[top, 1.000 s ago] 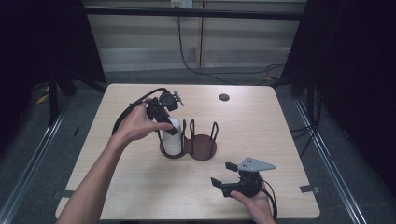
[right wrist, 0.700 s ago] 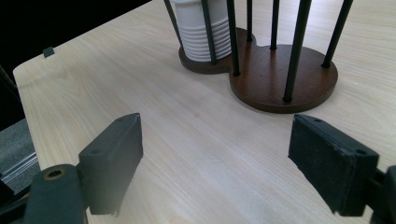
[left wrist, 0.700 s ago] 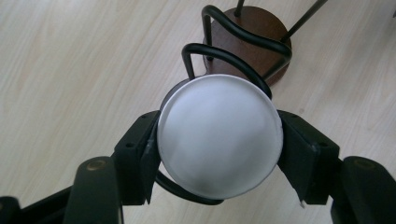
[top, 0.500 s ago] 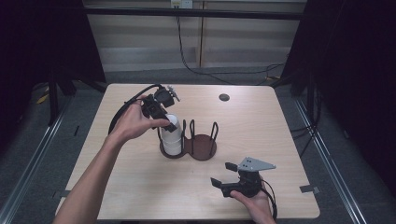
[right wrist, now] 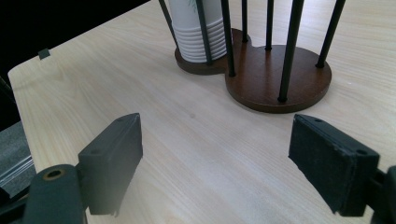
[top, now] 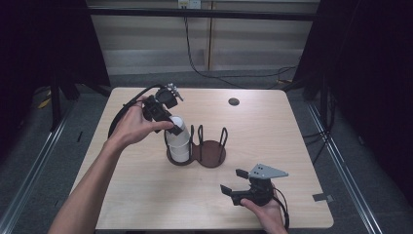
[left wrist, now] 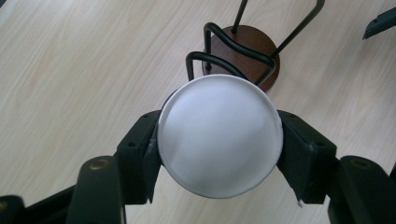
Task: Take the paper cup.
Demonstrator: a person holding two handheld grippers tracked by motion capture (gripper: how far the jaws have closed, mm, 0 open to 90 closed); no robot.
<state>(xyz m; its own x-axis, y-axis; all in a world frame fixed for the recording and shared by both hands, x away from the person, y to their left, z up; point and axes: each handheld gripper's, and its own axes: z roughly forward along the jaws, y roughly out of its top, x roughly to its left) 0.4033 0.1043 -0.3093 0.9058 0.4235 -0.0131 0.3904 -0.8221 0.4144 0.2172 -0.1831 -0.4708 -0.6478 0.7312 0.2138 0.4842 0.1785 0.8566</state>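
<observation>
Paper cup (left wrist: pixel 219 135): left tongs (top: pixel 168 124) gripping it, tilted, atop the stack.
Since a second ago the left hand is tipping back and the cup is tilting off the cup stack (top: pixel 179 146) in the holder's (top: pixel 209 153) left bay; right bay sitting empty. Looks like peeling one off. Right tongs (top: pixel 234 183) idling spread open on the worktop (top: pixel 292 136).

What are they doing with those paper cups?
A person is using the left tongs to hold the top white cup of a cup stack sitting in a wooden holder with black wire posts. The tongs squeeze the cup from both sides. The right tongs wait open near the table's front edge.
</observation>
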